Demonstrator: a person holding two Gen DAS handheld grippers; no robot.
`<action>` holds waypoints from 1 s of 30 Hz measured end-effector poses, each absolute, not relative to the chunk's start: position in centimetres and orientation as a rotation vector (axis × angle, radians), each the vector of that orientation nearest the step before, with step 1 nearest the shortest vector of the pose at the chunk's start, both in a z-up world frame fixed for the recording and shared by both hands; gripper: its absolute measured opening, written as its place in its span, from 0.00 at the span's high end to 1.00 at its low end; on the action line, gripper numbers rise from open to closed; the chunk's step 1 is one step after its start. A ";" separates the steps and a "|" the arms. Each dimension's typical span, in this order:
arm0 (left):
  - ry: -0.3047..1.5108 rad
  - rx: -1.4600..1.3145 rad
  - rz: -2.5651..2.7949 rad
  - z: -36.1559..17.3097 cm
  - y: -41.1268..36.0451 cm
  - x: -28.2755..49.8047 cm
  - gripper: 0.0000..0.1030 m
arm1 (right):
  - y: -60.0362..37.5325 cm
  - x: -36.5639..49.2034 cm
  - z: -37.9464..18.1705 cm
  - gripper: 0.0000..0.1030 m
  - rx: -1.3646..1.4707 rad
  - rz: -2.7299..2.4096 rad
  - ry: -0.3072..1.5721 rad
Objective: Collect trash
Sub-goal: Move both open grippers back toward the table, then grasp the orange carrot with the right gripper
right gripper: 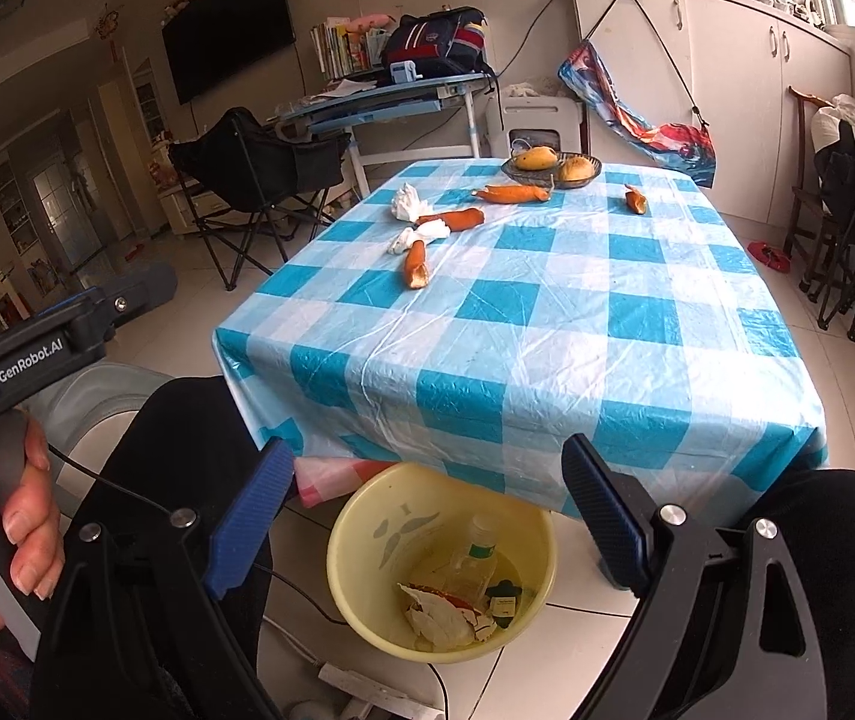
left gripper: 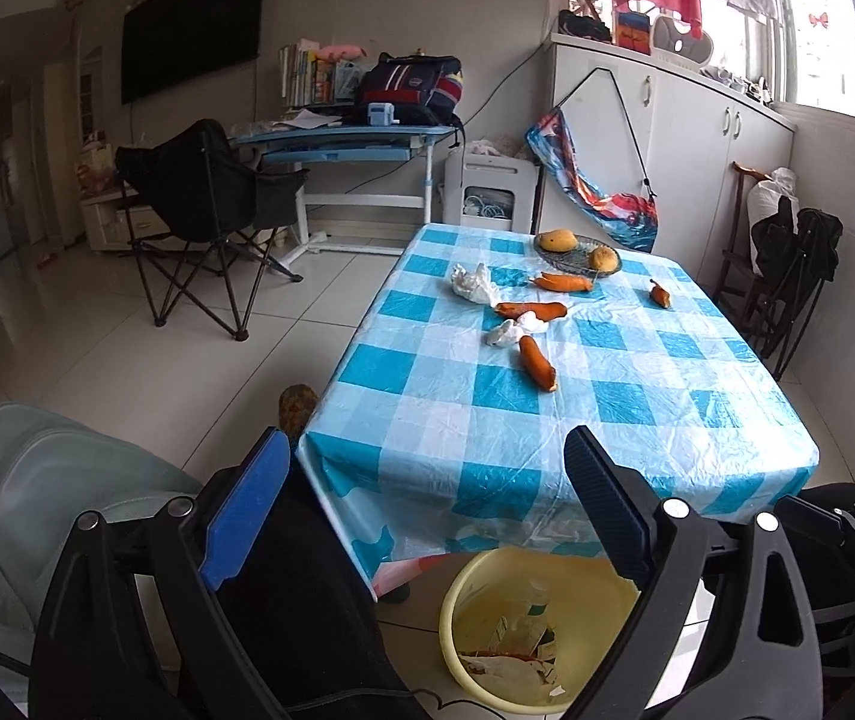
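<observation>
A table with a blue-and-white checked cloth (left gripper: 547,420) (right gripper: 547,324) carries several orange peel pieces (left gripper: 538,363) (right gripper: 416,264) and crumpled white tissues (left gripper: 472,283) (right gripper: 408,202) at its far half. A yellow basin (left gripper: 457,606) (right gripper: 349,552) stands on the floor below the near table edge and holds a plastic bottle (right gripper: 475,558) and wrappers. My left gripper (left gripper: 427,504) is open and empty, above the basin and near the table corner. My right gripper (right gripper: 427,510) is open and empty, above the basin.
A glass bowl with fruit (left gripper: 577,252) (right gripper: 553,168) sits at the table's far end. A black folding chair (left gripper: 205,210) stands left of the table, folded chairs (right gripper: 853,222) to the right. A power strip (right gripper: 367,684) and cables lie on the floor by the basin.
</observation>
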State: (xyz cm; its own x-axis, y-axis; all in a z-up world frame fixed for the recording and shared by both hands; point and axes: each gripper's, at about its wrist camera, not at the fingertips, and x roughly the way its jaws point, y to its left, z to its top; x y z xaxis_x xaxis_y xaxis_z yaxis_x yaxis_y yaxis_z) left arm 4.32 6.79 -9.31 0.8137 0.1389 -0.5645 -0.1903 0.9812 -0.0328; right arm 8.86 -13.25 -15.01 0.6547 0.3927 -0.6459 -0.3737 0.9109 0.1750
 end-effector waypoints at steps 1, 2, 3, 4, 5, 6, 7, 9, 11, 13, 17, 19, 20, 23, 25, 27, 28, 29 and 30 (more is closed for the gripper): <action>0.599 -0.094 0.181 -9.5 7.0 4.7 0.13 | -13.2 9.4 -15.1 0.15 0.029 0.439 0.741; 0.603 -0.096 0.185 -9.7 7.2 5.1 0.13 | -13.1 9.9 -15.1 0.15 0.031 0.441 0.743; 0.607 -0.095 0.188 -9.9 7.3 5.5 0.13 | -12.9 10.5 -15.1 0.15 0.034 0.445 0.744; 0.610 -0.095 0.191 -10.0 7.3 5.8 0.13 | -12.7 11.1 -15.1 0.16 0.035 0.450 0.744; 0.613 -0.096 0.193 -10.2 7.5 6.2 0.13 | -12.5 11.7 -15.1 0.19 0.035 0.457 0.746; 0.617 -0.097 0.196 -10.4 7.6 6.6 0.13 | -12.2 12.3 -15.1 0.21 0.034 0.464 0.749; 0.621 -0.098 0.199 -10.5 7.6 7.0 0.13 | -11.8 13.0 -15.1 0.23 0.032 0.471 0.750; 0.630 -0.103 0.205 -10.9 7.9 7.8 0.13 | -11.1 14.2 -15.0 0.26 0.024 0.485 0.751; 0.638 -0.108 0.212 -11.3 8.3 8.6 0.13 | -10.4 15.4 -15.0 0.29 0.016 0.498 0.752; 0.650 -0.112 0.218 -11.7 8.6 9.4 0.13 | -9.7 16.7 -15.1 0.30 0.013 0.508 0.758; 0.677 -0.126 0.233 -12.7 9.4 11.0 0.13 | -8.3 19.4 -15.4 0.37 0.007 0.521 0.776; 0.688 -0.133 0.240 -13.1 9.8 11.8 0.13 | -7.5 20.8 -15.7 0.42 0.005 0.527 0.790; 0.693 -0.137 0.242 -13.3 10.0 12.2 0.13 | -7.1 21.5 -15.8 0.44 0.007 0.529 0.798; 0.704 -0.150 0.248 -13.8 10.6 13.4 0.13 | -6.0 23.5 -16.5 0.51 0.009 0.525 0.826; 0.710 -0.158 0.249 -14.1 10.9 14.1 0.13 | -5.5 24.7 -17.0 0.55 0.014 0.523 0.849; 0.714 -0.168 0.249 -14.3 11.3 14.8 0.13 | -5.0 25.6 -17.3 0.58 0.015 0.519 0.865; 0.715 -0.173 0.248 -14.4 11.4 15.3 0.13 | -4.8 26.1 -17.5 0.59 0.012 0.517 0.872; 0.716 -0.178 0.248 -14.4 11.5 15.7 0.13 | -4.6 26.4 -17.6 0.63 0.009 0.517 0.880; 0.718 -0.182 0.246 -14.5 11.6 16.0 0.13 | -4.4 26.7 -17.8 0.65 0.004 0.516 0.890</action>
